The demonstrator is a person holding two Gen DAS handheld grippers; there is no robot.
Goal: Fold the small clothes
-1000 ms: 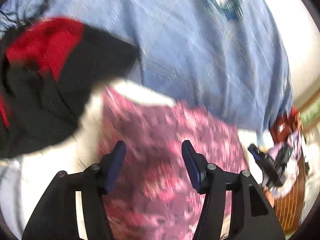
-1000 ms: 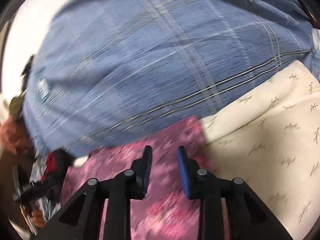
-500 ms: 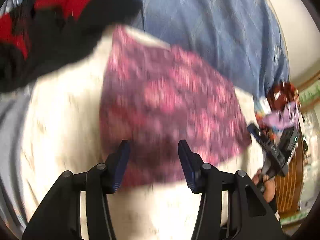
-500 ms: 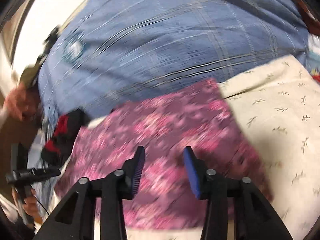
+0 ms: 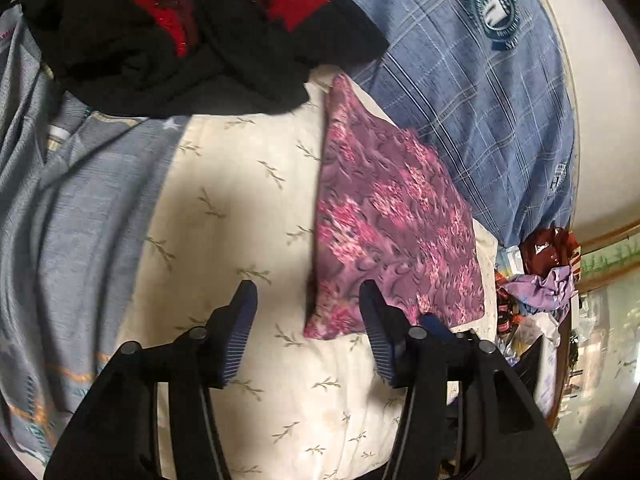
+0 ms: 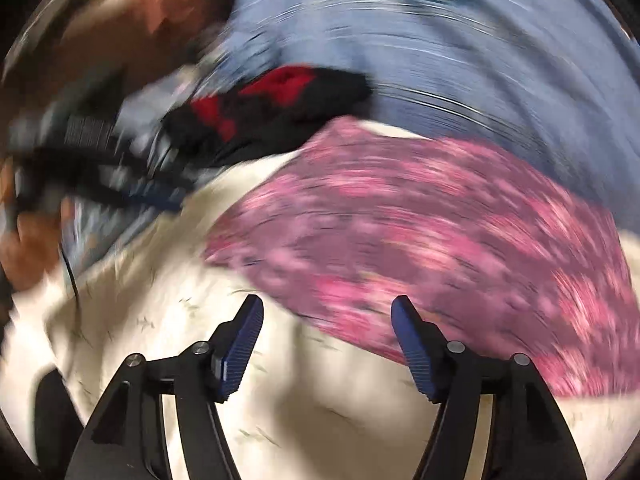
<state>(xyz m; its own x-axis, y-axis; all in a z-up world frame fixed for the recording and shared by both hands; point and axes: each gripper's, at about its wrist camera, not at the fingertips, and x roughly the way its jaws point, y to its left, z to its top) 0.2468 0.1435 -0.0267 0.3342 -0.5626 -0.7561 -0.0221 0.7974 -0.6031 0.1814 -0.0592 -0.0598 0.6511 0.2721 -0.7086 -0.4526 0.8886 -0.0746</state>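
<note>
The pink floral garment (image 5: 394, 224) lies folded flat on the cream sheet (image 5: 248, 208). Left gripper (image 5: 308, 320) stands half-open, empty; right gripper (image 6: 326, 332), jaws just opening, empty (view blurred). Judged: fold finished; next, fetch the black-and-red garment (image 5: 192, 28).

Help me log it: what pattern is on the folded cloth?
The folded cloth is purple with pink blotches, clearest in the left wrist view.

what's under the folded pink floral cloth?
The pink floral cloth lies on a cream leaf-print pillow, which shows along its left and near edges. Its far edge borders the blue plaid sheet. Whatever lies directly beneath the cloth is covered.
</note>
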